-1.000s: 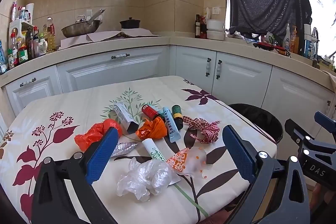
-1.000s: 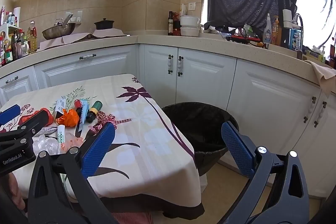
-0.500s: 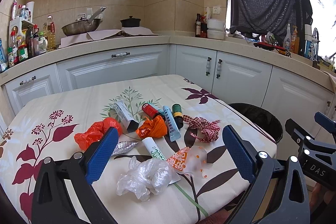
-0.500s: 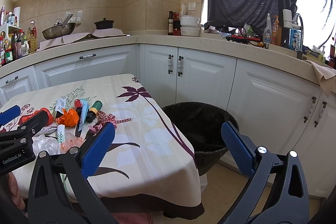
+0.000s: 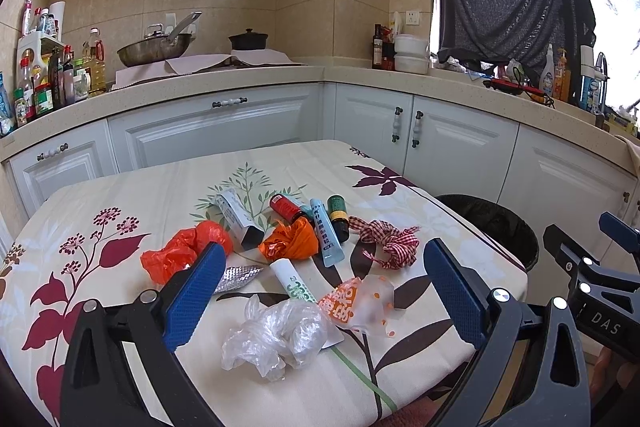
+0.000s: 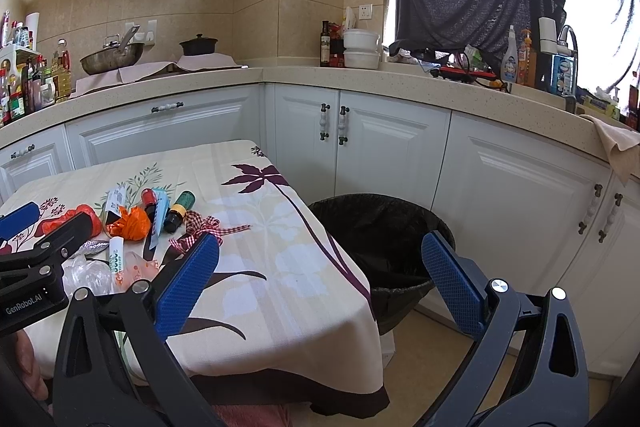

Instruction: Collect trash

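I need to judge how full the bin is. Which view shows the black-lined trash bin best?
The right wrist view: the trash bin shows its whole rim and dark interior beside the table. The left wrist view catches only part of it, behind the table corner.

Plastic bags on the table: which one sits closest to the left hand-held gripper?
The clear crumpled bag, lying between the left hand-held gripper fingers at the table's near edge. The two orange bags lie farther back among the tubes and bottles.

Left tongs gape wide above clear plastic bag on table.
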### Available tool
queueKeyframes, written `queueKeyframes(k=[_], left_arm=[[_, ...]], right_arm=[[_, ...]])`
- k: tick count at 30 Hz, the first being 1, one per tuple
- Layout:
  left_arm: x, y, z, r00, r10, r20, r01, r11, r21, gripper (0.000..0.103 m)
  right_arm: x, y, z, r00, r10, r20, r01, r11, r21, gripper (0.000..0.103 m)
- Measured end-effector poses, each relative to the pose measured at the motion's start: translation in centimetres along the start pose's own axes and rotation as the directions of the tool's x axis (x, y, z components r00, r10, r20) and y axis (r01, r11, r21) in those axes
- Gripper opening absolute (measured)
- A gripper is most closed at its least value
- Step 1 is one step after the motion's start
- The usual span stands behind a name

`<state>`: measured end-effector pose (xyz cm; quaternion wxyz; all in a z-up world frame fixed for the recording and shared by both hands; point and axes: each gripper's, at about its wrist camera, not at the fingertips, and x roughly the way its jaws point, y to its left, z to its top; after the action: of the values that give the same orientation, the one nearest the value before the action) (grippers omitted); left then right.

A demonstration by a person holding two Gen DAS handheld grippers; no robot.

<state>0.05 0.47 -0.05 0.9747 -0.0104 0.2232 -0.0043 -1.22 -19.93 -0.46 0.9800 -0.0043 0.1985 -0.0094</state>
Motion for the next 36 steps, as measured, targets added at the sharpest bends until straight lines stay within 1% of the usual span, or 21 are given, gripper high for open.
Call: queueKeyframes(k=[36], left_arm=[[0.02, -0.02, -0.02, 1.000, -0.001, -0.001, 0.001, 1.000, -0.001, 0.097]], right_arm=[[-0.01, -0.18, -0.08, 1.000, 0.001, -0.001, -0.001, 1.000, 0.000, 0.099]])
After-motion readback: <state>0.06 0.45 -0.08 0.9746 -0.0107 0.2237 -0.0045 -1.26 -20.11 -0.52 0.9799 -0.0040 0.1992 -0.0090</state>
